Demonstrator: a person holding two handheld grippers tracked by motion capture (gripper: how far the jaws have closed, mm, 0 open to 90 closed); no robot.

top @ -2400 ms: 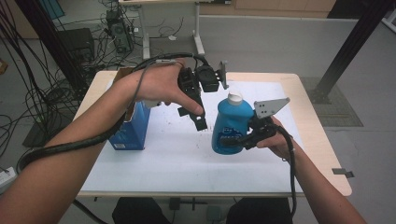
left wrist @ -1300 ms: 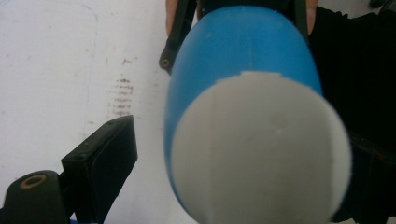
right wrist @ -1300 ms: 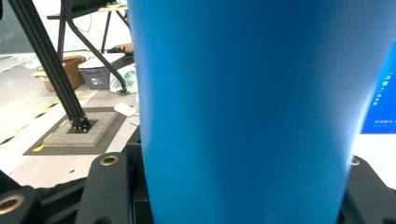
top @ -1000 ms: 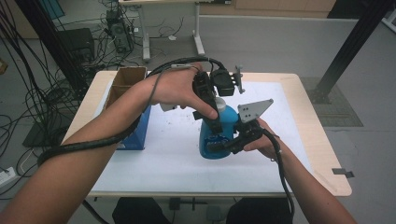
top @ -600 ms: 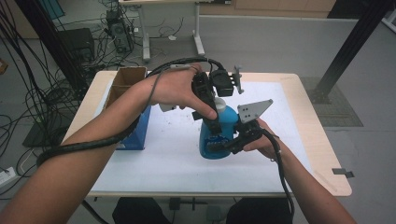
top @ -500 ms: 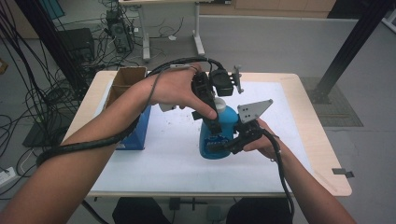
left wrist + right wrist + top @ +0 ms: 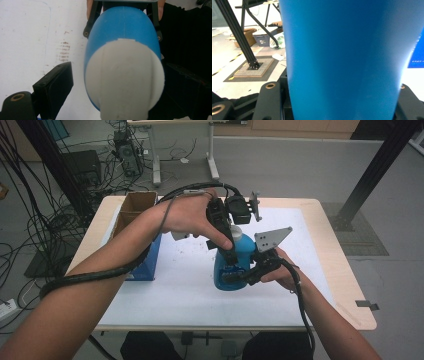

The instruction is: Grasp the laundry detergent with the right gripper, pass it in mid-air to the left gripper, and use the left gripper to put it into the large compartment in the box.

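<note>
A blue bottle with a white cap stands upright on the white mat, right of centre. My right gripper comes in from the right and is shut on the bottle's lower body, which sits between its two jaws. My left gripper points down onto the bottle's top from above. In the left gripper view the white cap lies between the jaws. The left jaw stands a little way off the cap and the right jaw is close beside it, so this gripper is open.
A blue carton with an open cardboard top stands at the table's left. The white mat covers most of the wooden table. A black post and cables stand on the floor beyond.
Since the earliest frame the left gripper has swung right and down over the bottle's cap, and the bottle has shifted slightly left. Nothing has visibly moved in the last second.
</note>
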